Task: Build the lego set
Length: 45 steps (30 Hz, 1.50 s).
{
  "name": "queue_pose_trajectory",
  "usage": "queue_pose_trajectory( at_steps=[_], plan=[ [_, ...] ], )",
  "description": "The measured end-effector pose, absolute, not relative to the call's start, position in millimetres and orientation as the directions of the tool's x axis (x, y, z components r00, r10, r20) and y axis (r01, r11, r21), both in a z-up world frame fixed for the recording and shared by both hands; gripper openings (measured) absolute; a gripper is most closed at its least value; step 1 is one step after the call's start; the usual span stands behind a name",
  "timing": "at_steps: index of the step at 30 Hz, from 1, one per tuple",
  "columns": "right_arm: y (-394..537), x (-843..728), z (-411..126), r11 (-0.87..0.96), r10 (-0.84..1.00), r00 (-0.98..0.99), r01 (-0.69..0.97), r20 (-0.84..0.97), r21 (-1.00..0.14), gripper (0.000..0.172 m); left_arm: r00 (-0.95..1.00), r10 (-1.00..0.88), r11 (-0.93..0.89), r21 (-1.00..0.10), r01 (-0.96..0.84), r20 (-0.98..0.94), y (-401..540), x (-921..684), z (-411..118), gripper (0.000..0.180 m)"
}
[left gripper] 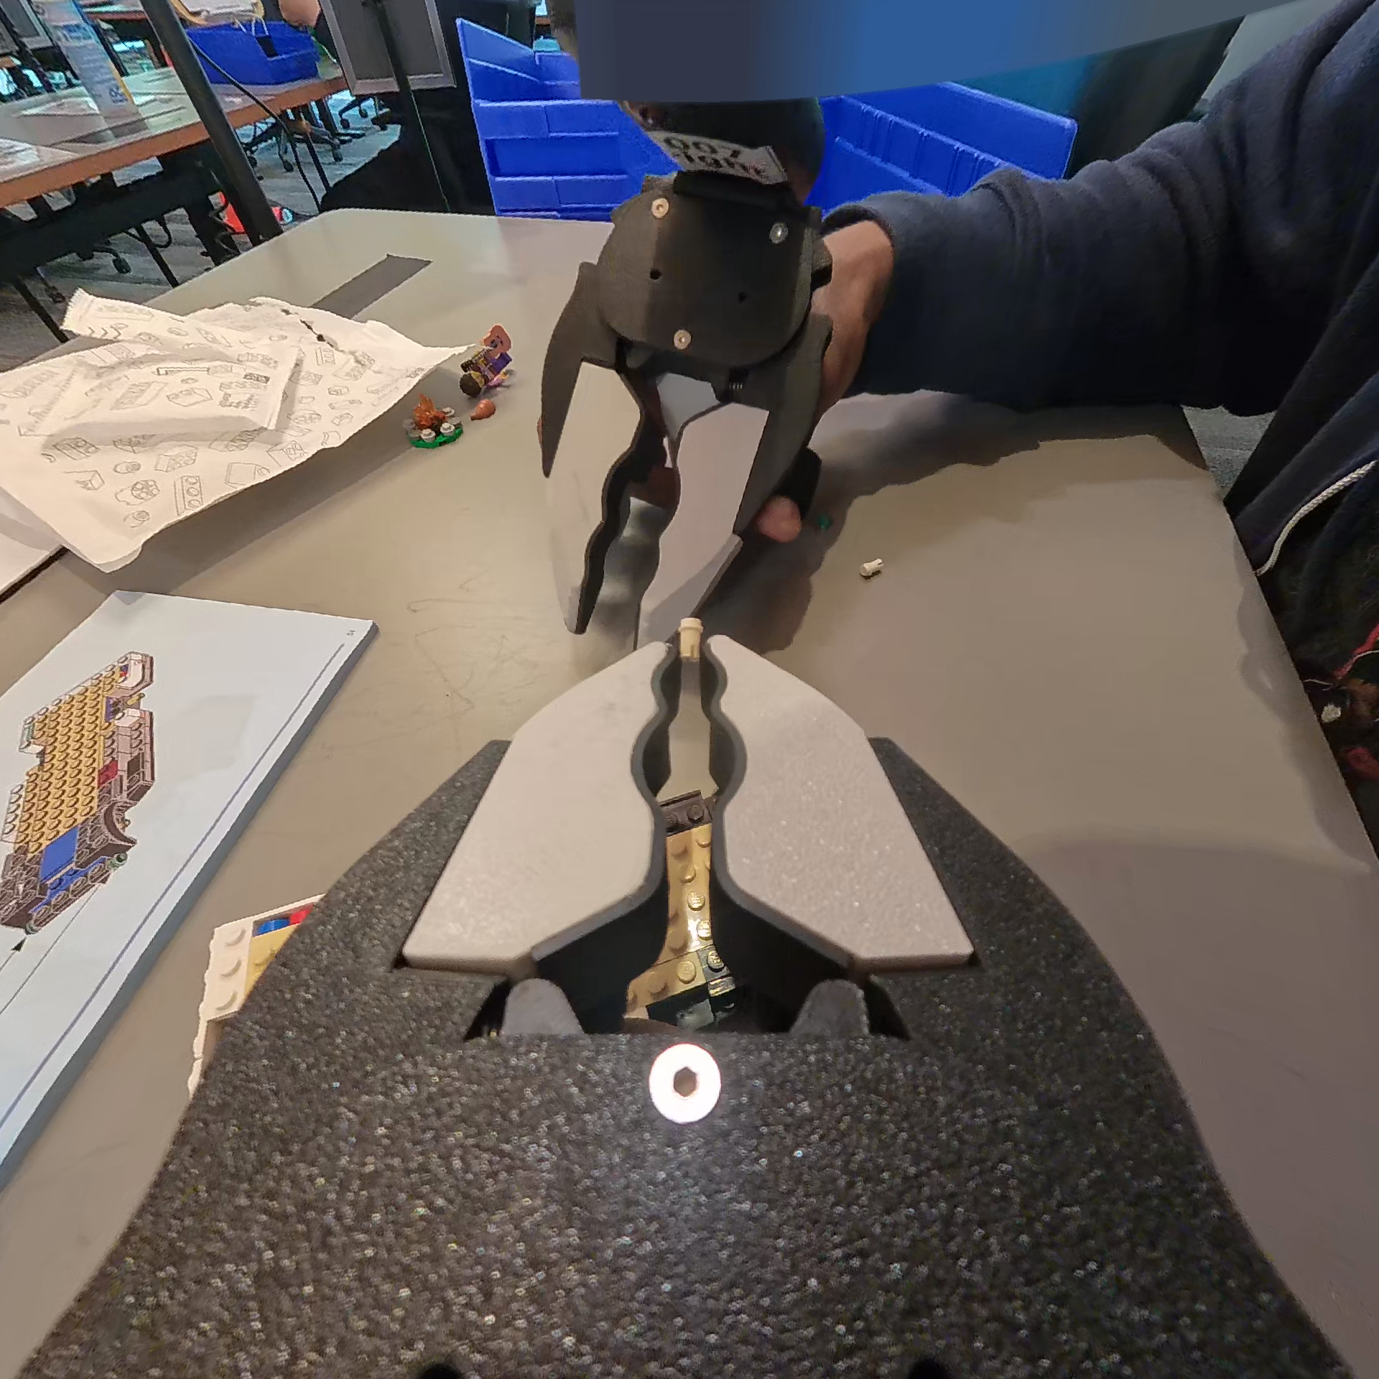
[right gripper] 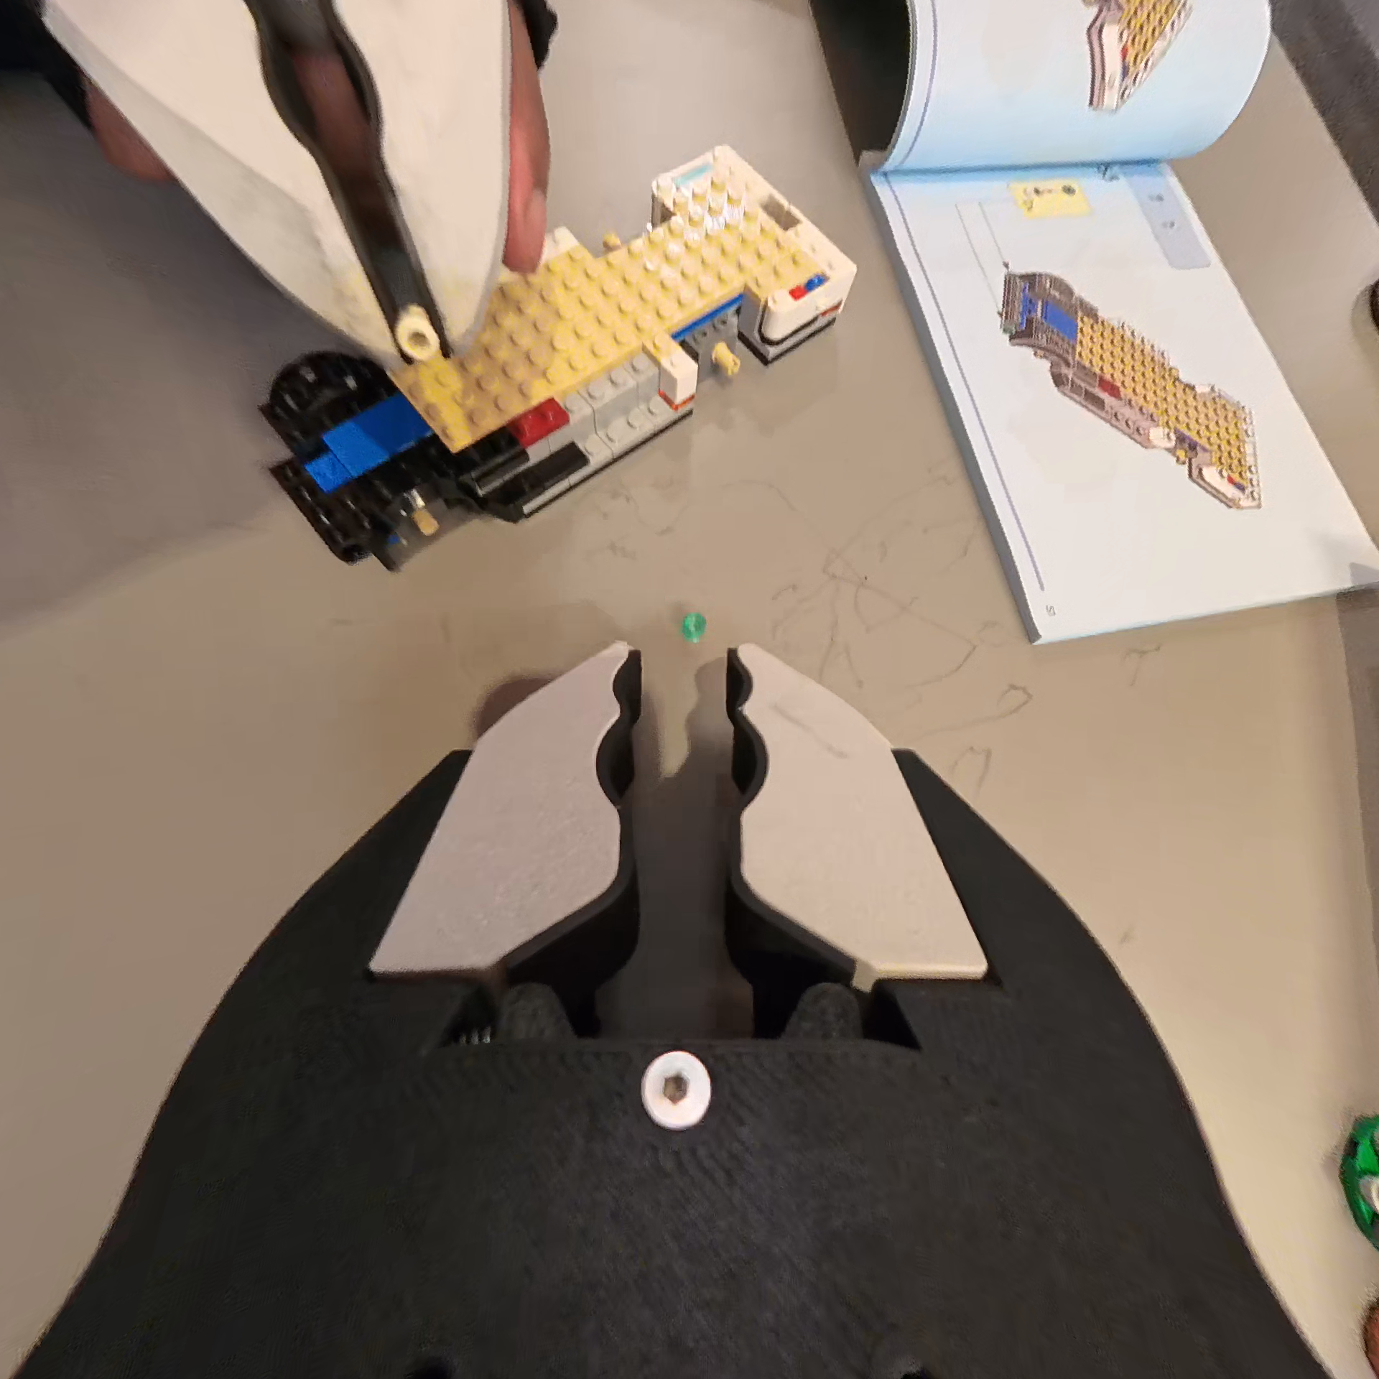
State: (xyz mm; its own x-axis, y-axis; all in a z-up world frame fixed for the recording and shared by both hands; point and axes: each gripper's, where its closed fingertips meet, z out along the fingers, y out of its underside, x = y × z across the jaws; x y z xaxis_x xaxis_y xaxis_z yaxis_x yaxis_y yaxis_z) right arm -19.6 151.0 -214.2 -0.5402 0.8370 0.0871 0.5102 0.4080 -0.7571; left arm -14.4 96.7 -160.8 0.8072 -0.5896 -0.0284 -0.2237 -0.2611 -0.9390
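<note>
My left gripper (left gripper: 690, 651) is shut on a small cream peg (left gripper: 689, 639) that sticks out past its fingertips. In the right wrist view that gripper (right gripper: 418, 347) holds the peg (right gripper: 416, 337) just over the black rear end of a brick-built vehicle (right gripper: 567, 358) with a tan studded deck. My right gripper (right gripper: 683, 657) is open and empty, low over the table, with a tiny green transparent stud (right gripper: 693, 626) lying just beyond its fingertips. In the left wrist view the right gripper (left gripper: 608, 623) hangs tips-down in a person's hand, just ahead of my left fingertips.
An open instruction booklet (right gripper: 1119, 373) lies to the right of the model; it also shows in the left wrist view (left gripper: 149, 783). Crumpled printed paper bags (left gripper: 186, 410), a small figure (left gripper: 489, 366) and a second cream peg (left gripper: 871, 568) lie on the grey table (left gripper: 1045, 746). Blue bins (left gripper: 552, 134) stand behind. About 8 cm separates my left fingertips from my right.
</note>
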Motion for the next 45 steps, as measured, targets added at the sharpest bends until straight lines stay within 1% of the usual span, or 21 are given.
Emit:
queue_pose_trajectory(
  at_steps=[7,16,23,27,30,32,36,40,45],
  plan=[
    [142,-25,-217,0.418,0.823,-0.562,0.508,0.079,-0.753,0.02,0.806,-0.591,-0.257,-0.94,-0.226,-0.032,96,-14,-160,0.004],
    [136,-25,-224,0.474,0.794,-0.601,0.514,0.094,-0.715,0.022,0.807,-0.589,-0.258,-0.938,-0.231,-0.037,96,-14,-160,0.005],
    [140,-25,-229,0.495,0.797,-0.593,0.533,0.115,-0.686,0.021,0.806,-0.591,-0.256,-0.939,-0.23,-0.037,96,-14,-160,0.004],
    [139,-23,-229,0.496,0.795,-0.598,0.538,0.106,-0.682,0.018,0.805,-0.592,-0.258,-0.938,-0.23,-0.035,96,-13,-160,0.004],
    [141,-21,-229,0.495,0.796,-0.597,0.55,0.098,-0.673,0.02,0.805,-0.592,-0.258,-0.938,-0.23,-0.035,96,-13,-161,0.004],
    [142,-21,-227,0.496,0.792,-0.602,0.538,0.101,-0.681,0.022,0.805,-0.592,-0.258,-0.938,-0.23,-0.034,96,-13,-161,0.004],
    [134,-25,-215,0.449,0.788,-0.613,0.495,0.067,-0.744,0.025,0.804,-0.593,-0.257,-0.938,-0.234,-0.038,96,-13,-160,0.005],
    [132,-24,-220,0.444,0.787,-0.616,0.517,0.042,-0.732,0.027,0.805,-0.591,-0.258,-0.937,-0.233,-0.038,96,-13,-161,0.004],
    [133,-25,-226,0.473,0.786,-0.614,0.527,0.069,-0.706,0.026,0.805,-0.592,-0.258,-0.937,-0.234,-0.038,96,-13,-161,0.004]
  ],
)
